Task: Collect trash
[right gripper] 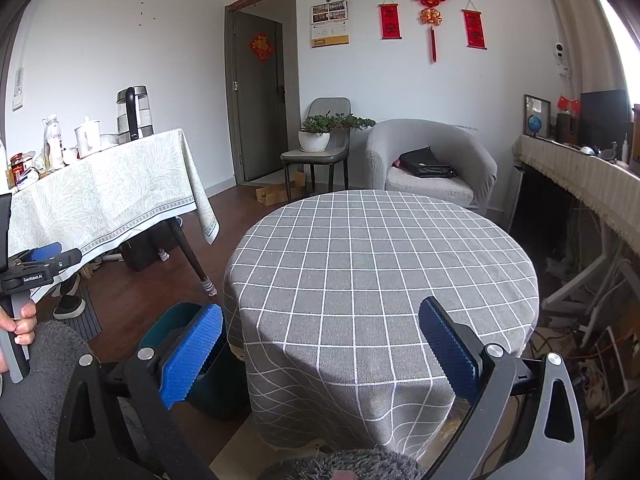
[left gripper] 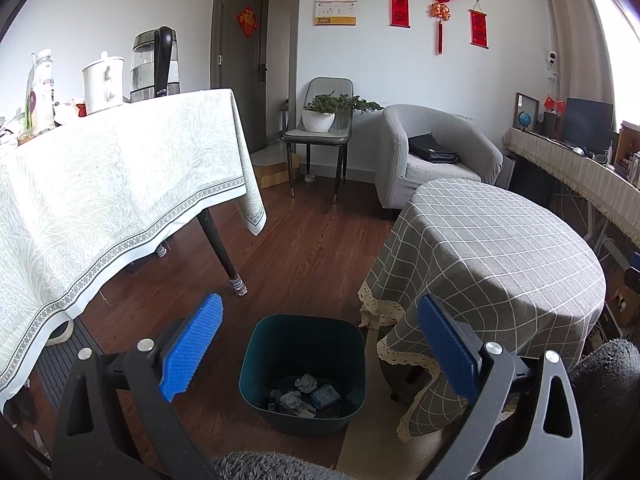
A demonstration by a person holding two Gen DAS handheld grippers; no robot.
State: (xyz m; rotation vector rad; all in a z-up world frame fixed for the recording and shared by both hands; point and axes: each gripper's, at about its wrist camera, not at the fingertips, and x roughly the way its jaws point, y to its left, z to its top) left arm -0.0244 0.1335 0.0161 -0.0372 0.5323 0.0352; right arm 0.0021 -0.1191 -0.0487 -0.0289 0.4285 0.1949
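Note:
A dark teal trash bin stands on the wood floor beside the round table. Inside it lie crumpled paper balls and other scraps. My left gripper hangs open directly above the bin, with nothing between its blue pads. My right gripper is open over the near edge of the round table's grey checked cloth, also holding nothing. In the right wrist view the bin peeks out behind the left finger, and the left gripper shows at the far left, held by a hand.
A rectangular table with a pale patterned cloth carries a kettle, a white jug and bottles. A grey armchair holding a black bag, a chair with a potted plant and a long sideboard line the back and right.

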